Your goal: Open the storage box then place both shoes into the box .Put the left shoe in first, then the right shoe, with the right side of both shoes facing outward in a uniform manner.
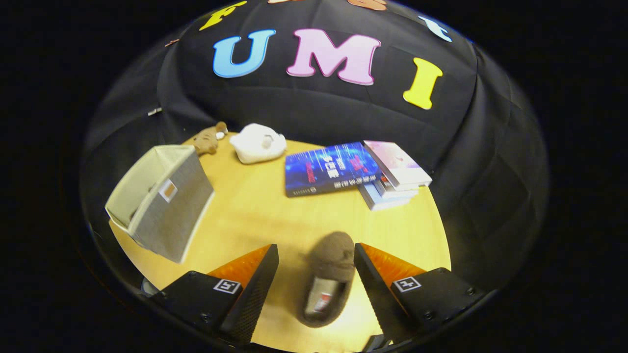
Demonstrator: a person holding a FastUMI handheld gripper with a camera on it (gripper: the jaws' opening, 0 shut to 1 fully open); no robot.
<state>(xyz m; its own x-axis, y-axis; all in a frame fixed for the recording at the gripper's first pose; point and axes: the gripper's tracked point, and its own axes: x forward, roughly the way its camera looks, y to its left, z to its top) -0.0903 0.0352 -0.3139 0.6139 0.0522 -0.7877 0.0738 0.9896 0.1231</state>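
A fuzzy brown slipper (327,279) lies on the round yellow wooden table (255,215), between the wide-open fingers of the gripper (316,267), which hold nothing. Left of the slipper sits a grey cloth box (164,201), open. Beyond the slipper lie a shiny blue book (331,169), stacked books (395,176), a white plush toy (257,143) and a small brown teddy (208,138).

Gripper (316,255) was held above the tabletop, tilted downward and looking forward along its own fingers. Fingers (255,289) were spread wide apart, jaws fully parted. A brown shoe (327,279) lay in the gap between them, toe pointing ahead; the right finger stood just beside it, contact not resolvable, while the left finger stood clear. No grip made.
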